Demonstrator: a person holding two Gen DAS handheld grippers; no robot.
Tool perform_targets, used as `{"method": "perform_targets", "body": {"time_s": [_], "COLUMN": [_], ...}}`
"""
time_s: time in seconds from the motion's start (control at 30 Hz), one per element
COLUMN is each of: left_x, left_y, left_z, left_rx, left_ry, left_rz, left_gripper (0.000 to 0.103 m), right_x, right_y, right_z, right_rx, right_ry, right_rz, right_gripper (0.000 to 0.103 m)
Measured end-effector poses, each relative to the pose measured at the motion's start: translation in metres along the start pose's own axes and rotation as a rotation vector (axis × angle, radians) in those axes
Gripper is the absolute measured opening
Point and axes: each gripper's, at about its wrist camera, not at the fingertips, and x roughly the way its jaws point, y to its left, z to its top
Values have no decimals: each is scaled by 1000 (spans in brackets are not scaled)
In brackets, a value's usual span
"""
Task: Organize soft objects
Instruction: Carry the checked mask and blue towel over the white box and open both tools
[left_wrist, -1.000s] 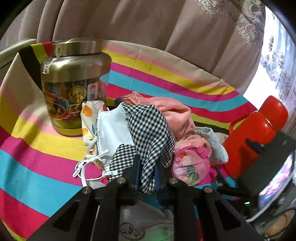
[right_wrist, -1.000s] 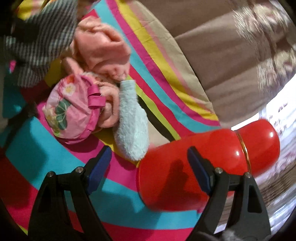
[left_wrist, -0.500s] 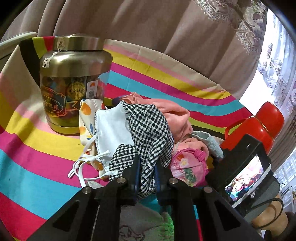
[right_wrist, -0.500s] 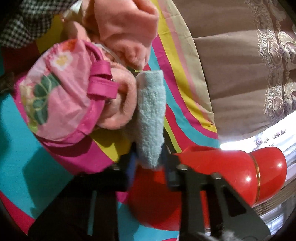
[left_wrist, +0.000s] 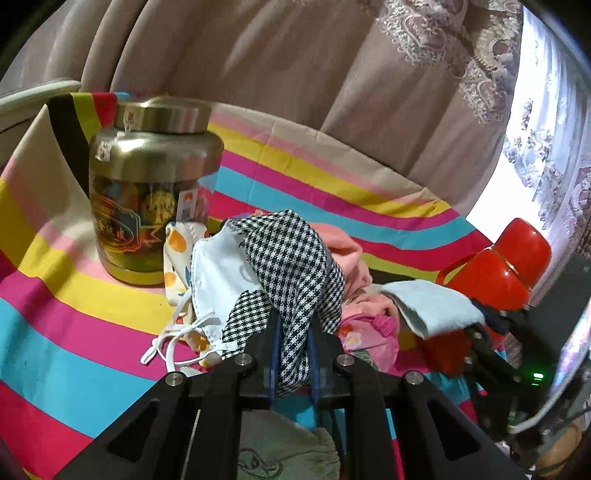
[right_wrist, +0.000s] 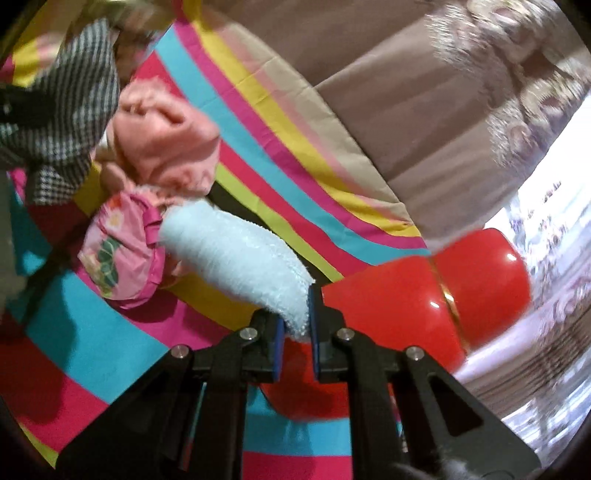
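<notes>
**Both grippers loaded, pile between them**

Since a second ago my right gripper has gone from wide open beside the red flask to clamped on the end of the pale blue fleecy cloth, and that end has lifted off the striped cover. The jaws have just been closing, with the cloth between them.

Starting on my left: the left gripper is pinched on the hem of the houndstooth cloth, which drapes away from me over the pile. Ahead and left of it stands the gold tin, upright, with the white face mask and its loose ear loops lying just before it. If I drag the houndstooth sideways, those loops could snag and tug things against the tin.

Between the grippers sit the pink fleece and the pink floral pouch; the blue cloth's far end rests against them and may pull them along.

To the right, the flask lies just beside my right fingers; a swing that way could roll it. The clearest room is upward and towards me.
</notes>
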Motion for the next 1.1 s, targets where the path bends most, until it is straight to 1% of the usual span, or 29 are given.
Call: {"method": "perform_targets", "body": {"time_s": [0.13,0.3,0.4,0.57,0.7,0.8,1.0,1.1], "left_x": [-9,-22,-29,-38,-48,-54,-61,-63], "left_y": [-3,-12,-20,-38,-66,-93,-152,-183], "left_z": [1,2,1,0,-7,-13,-25,-34], "left_rx": [11,33,45,61,91,126,212,243], "left_ry": [-41,-83,-93,-79,-59,-35,7,39], "left_rz": [-15,-38,-57,-102,-157,-205,-295,-352], "left_gripper": [13,12,12,11,11,11,11,11], "right_x": [-20,-41,-51,-65,-74,-79,-90,-93], "right_y": [-14,-38,-55,-78,-99,-120,-160,-177], "right_z": [-7,-19,-29,-53,-76,-96,-139,-162], "right_rx": [61,169,245,342,413,479,567,603], "right_ry": [-7,2,17,45,68,93,122,144], "right_rz": [10,52,94,148,183,192,157,138], "right_gripper": [14,14,14,14,14,14,14,14]}}
